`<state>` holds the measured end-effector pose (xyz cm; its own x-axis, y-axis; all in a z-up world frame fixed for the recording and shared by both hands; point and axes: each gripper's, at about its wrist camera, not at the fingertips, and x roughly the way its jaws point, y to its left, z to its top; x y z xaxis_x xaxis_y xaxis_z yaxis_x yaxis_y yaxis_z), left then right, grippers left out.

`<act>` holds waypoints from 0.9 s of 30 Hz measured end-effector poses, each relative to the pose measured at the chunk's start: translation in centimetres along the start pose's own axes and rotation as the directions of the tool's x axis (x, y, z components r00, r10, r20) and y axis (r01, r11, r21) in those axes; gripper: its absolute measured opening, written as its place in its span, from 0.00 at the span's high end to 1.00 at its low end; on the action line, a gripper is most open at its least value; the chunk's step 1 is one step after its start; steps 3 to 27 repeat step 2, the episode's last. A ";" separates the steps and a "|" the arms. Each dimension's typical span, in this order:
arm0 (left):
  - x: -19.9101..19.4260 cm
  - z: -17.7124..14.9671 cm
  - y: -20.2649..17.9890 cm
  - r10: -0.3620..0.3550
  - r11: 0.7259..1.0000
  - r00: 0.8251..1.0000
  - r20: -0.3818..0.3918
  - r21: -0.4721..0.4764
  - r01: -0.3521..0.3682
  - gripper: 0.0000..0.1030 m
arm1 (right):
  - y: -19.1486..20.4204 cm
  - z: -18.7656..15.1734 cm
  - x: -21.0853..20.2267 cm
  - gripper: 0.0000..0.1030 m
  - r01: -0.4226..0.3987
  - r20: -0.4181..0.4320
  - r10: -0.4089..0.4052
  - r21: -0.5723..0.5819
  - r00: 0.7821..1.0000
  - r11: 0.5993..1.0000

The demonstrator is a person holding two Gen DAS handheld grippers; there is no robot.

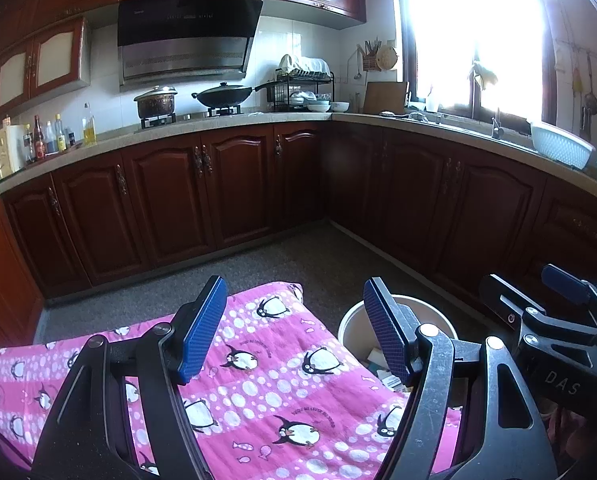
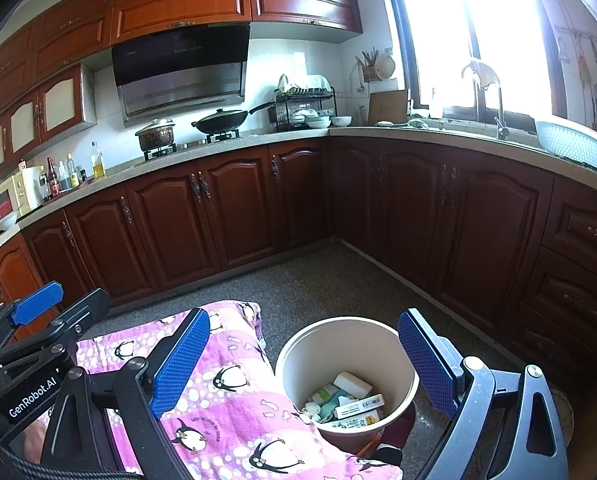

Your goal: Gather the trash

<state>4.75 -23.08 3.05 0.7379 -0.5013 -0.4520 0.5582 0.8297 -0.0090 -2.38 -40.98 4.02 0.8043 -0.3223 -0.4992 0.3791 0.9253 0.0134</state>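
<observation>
**Kitchen corner, bin holding trash, both claws empty**

Dark-red cabinets run along two walls under a pale stone desk (image 2: 226, 146); speckled grey floor (image 2: 330, 284) below. Bright window over the sink side washes out that part of both views. On the desk: lidded pot (image 2: 156, 134) and wok (image 2: 222, 119) on the hob, dish rack (image 2: 305, 104), row of bottles (image 2: 64, 174) at far left, white basin (image 2: 570, 142) at right.

Foreground: pink penguin-print cloth (image 2: 234, 400) spread over a low surface. Just beside its right edge stands a cream round bin (image 2: 298, 368) on the floor. Trash (image 2: 348, 400) lies in the bin's bottom: a white block, small cartons, crumpled paper.

Left claw (image 1: 294, 328): blue pads apart, nothing between them, held over the cloth with the bin behind its right finger. Right claw (image 2: 302, 364): pads wide apart, empty, framing the bin's opening from above. Each claw shows at the edge of the other's view.
</observation>
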 end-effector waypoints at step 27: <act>0.1 -0.1 0.4 -0.004 1.000 1.000 -0.003 0.004 0.004 0.32 | 0.1 0.0 0.1 0.09 0.001 -0.004 -0.001 -0.001 1.000 1.000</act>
